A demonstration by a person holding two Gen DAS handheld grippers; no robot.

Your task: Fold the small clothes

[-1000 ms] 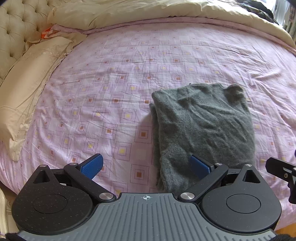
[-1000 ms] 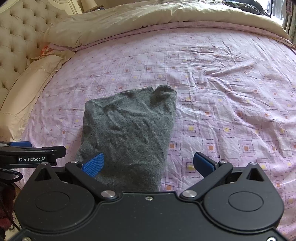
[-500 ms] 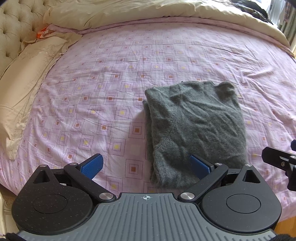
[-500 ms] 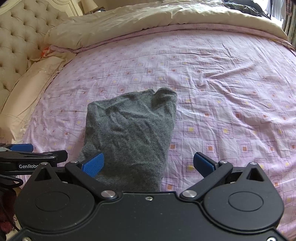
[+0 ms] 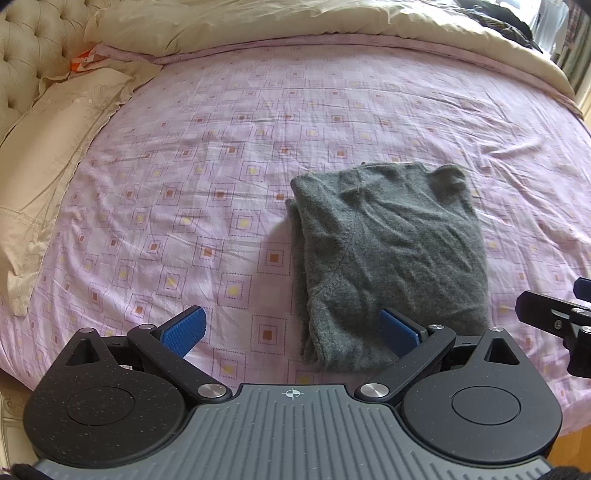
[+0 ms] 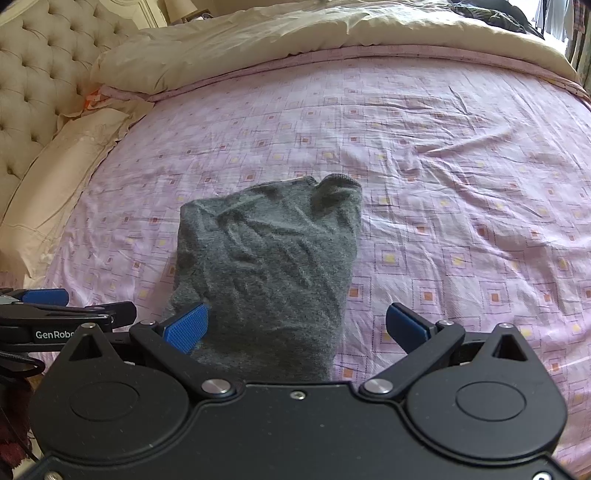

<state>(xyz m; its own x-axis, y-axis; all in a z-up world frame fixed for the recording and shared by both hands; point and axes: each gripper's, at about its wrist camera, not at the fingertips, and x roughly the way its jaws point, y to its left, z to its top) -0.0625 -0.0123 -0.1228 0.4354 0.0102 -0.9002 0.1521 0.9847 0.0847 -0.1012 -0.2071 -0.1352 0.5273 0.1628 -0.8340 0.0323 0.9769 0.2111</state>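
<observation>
A grey knit garment (image 5: 388, 251) lies folded into a rough rectangle on the pink patterned bed sheet (image 5: 221, 166). It also shows in the right wrist view (image 6: 269, 266). My left gripper (image 5: 291, 332) is open and empty, held just short of the garment's near left corner. My right gripper (image 6: 297, 326) is open and empty, just short of the garment's near right edge. The right gripper's tip shows at the right edge of the left wrist view (image 5: 554, 317). The left gripper's tip shows at the left edge of the right wrist view (image 6: 55, 314).
A cream pillow (image 5: 48, 147) lies along the left side by the tufted headboard (image 6: 40, 66). A cream duvet (image 5: 295, 18) is bunched along the far edge of the bed. The bed's near edge and a strip of wooden floor (image 5: 572, 439) are at the lower right.
Both grippers have drawn back from the garment, which now looks smaller and farther away. Both stay open and the garment has not moved.
</observation>
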